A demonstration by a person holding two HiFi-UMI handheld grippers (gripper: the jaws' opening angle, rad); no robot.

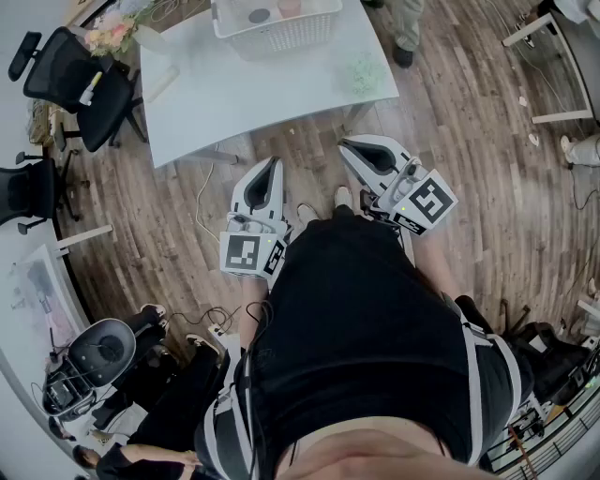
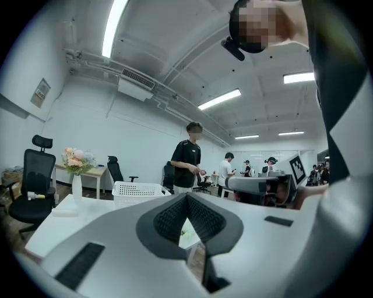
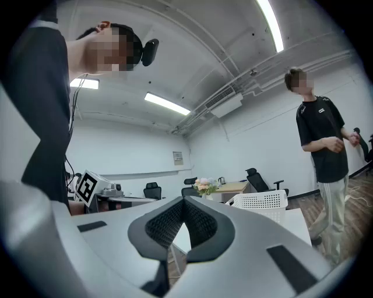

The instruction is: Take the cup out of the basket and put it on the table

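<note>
The person stood at the near side of the white table (image 1: 272, 89), holding both grippers close to the body and aimed at it. The left gripper (image 1: 275, 162) had its jaws closed tip to tip with nothing between them. The right gripper (image 1: 348, 144) was the same, jaws fully together and empty. They hung side by side over the wood floor (image 1: 487, 159), short of the table's near edge and apart from each other.

The basket (image 1: 281, 36), white and perforated, sat at the far side of the table, well away from both grippers. Inside it showed a dark round shape (image 1: 260, 15) and a pinkish one (image 1: 289, 7) at the frame's edge; which of them was the cup I could not tell, but nothing like a cup stood on the tabletop. A pale green thing (image 1: 362, 71) lay on the table's right part.

Flowers (image 1: 111, 36) stood off the table's far left corner, next to a black chair (image 1: 80, 84). Another person (image 2: 187, 163) in a black shirt stood beyond the table.
</note>
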